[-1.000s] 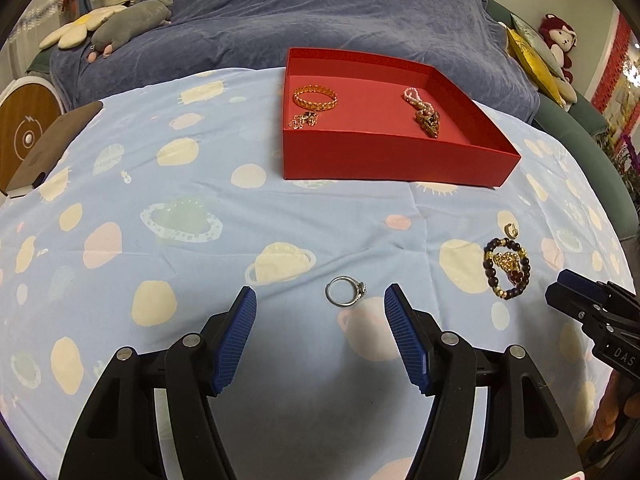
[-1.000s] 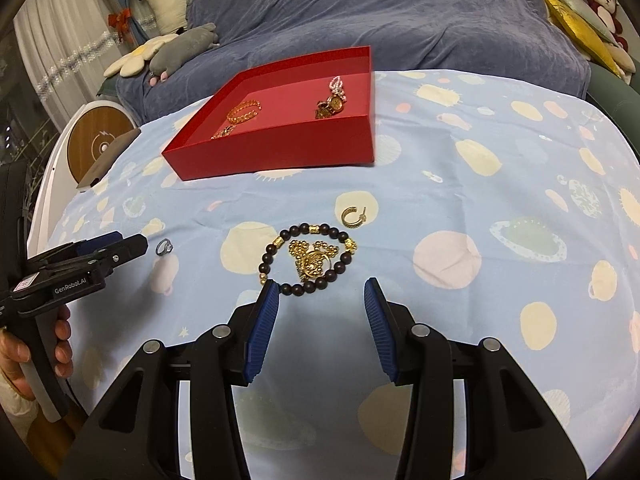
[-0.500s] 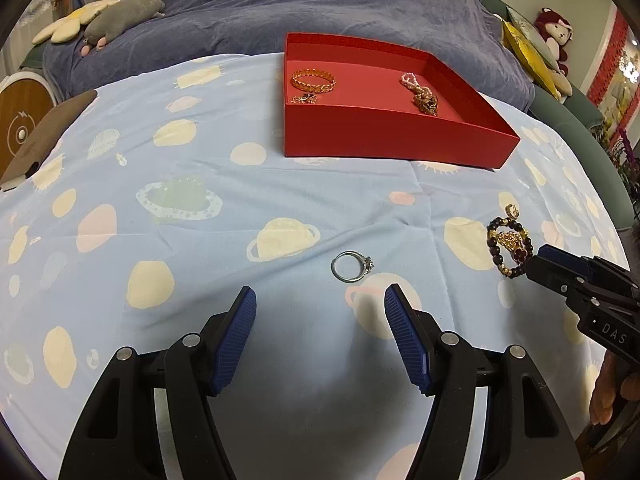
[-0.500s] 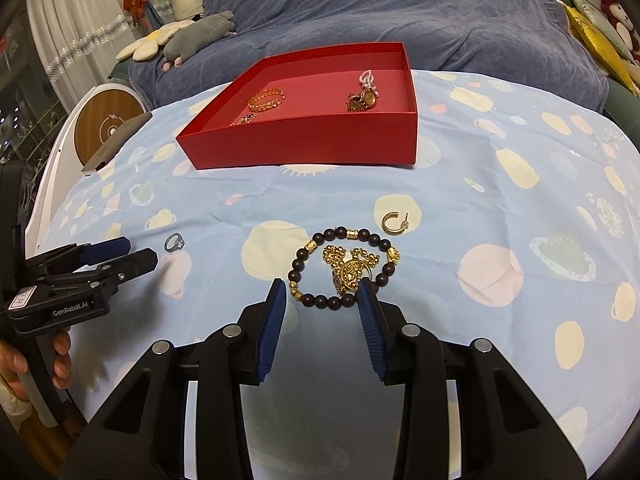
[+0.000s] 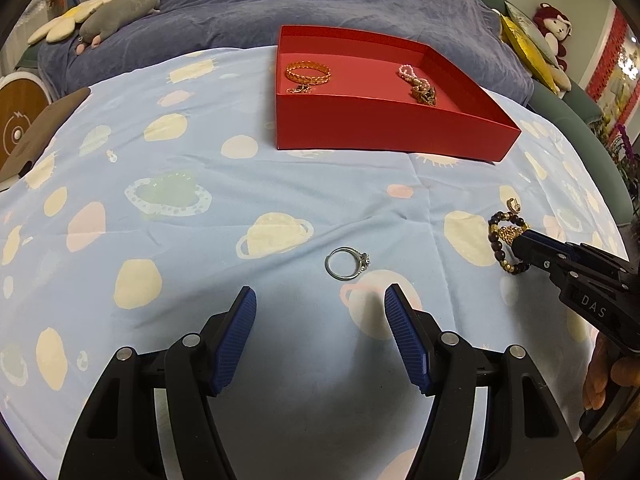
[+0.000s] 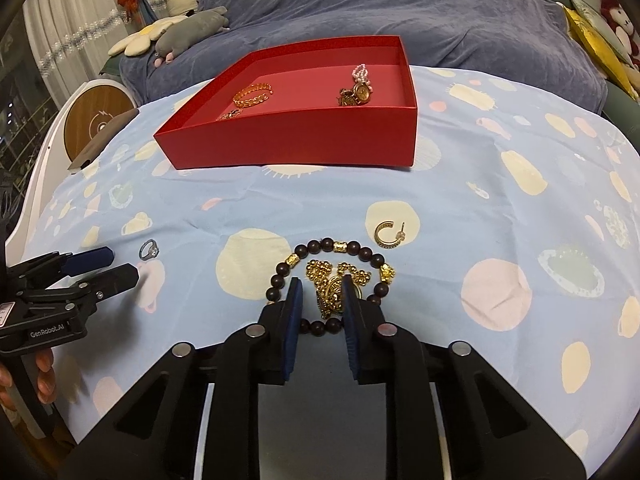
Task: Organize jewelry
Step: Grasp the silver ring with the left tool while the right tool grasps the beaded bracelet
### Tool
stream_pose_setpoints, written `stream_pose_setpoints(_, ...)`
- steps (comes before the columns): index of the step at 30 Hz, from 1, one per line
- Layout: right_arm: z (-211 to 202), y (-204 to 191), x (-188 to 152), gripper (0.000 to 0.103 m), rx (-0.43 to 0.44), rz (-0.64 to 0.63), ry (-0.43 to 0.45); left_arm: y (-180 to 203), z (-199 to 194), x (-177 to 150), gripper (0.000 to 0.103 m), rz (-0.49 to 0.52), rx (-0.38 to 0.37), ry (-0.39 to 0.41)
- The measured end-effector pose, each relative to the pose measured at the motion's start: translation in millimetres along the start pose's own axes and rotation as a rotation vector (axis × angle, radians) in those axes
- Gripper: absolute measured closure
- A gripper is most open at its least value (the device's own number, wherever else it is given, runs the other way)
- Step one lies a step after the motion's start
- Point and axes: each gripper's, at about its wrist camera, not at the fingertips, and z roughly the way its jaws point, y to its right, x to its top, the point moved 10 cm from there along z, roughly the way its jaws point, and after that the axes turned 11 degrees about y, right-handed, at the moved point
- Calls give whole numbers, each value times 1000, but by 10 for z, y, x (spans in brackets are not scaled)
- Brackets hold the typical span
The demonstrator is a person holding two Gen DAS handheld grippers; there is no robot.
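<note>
Three pieces lie loose on the blue spotted cloth [image 6: 460, 184], near of the red box [image 6: 304, 136] that already holds a gold bangle [image 6: 253, 94] and a watch [image 6: 358, 94]. With its jaws narrowed but not yet closed, the right gripper [image 6: 320, 300] straddles the bead bracelet [image 6: 332, 280] and its gold charm, probably to lift it into the box. Spread wide, the left gripper [image 5: 320, 320] hangs just short of the silver ring [image 5: 346, 264]. Right of the bracelet lies a hoop earring [image 6: 388, 234].
</note>
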Motion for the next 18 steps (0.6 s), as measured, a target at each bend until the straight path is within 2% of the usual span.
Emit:
stream_pose_setpoints(2, -16, 10, 10, 95, 0, 2, 5, 17, 13, 9, 39, 6, 1, 3)
stream_pose_setpoints(18, -388, 294, 256, 95, 4, 99, 94, 97, 106, 79, 39, 31, 10, 28)
